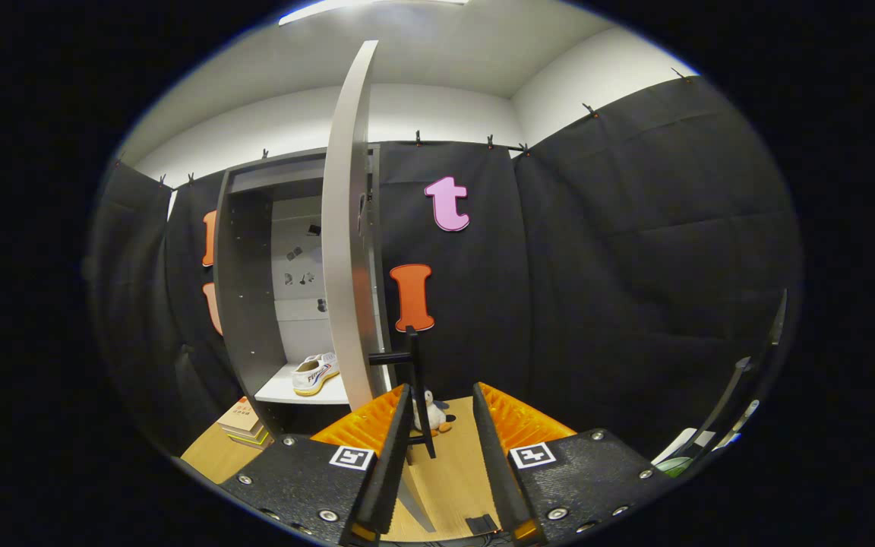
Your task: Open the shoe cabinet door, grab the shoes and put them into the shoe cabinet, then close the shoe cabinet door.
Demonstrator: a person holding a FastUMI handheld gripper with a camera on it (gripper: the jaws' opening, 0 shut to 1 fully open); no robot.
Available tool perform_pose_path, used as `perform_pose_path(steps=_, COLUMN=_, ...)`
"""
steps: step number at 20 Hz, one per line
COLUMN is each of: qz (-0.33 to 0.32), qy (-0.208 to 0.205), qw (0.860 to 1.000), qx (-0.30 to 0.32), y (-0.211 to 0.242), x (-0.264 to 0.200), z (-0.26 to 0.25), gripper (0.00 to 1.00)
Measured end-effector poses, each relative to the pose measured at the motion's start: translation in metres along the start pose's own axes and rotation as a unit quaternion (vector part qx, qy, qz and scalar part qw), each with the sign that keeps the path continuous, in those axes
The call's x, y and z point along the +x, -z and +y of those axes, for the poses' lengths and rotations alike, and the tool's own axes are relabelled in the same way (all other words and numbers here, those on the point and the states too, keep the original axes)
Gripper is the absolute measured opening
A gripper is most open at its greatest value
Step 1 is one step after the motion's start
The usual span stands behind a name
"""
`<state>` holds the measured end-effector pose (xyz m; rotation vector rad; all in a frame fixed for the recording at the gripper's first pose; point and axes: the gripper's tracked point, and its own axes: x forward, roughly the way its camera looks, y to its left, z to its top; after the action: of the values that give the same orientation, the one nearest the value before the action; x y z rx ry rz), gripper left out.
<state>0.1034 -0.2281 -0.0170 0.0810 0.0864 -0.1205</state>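
The gripper (441, 425) hangs with its ribbed fingers (377, 414) parted and nothing pressed between them; the black bar handle (416, 380) stands in the gap. The shoe cabinet door (346, 251), a smooth pale slab, stands open, edge-on, curving tall ahead. Behind it the grey shoe cabinet (244, 289) shows a white shelf where the shoe (316, 374), white with striped trim and a yellowish sole, lies lengthwise, toe pointing towards the door. A small plush toy (434, 414) sits beyond the fingers, half hidden. Stacked boxes (241, 422) rest beside the cabinet's foot.
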Motion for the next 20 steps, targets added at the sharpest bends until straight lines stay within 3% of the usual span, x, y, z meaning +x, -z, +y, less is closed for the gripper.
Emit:
perform_pose_path(steps=9, qz=-0.006, qy=-0.024, qw=1.0, qx=-0.017, y=0.0, x=0.002, z=0.014, gripper=0.53)
perform_pose_path(steps=20, qz=-0.006, qy=-0.153, qw=0.988, qx=-0.011, y=0.007, x=-0.005, z=0.111, gripper=0.53)
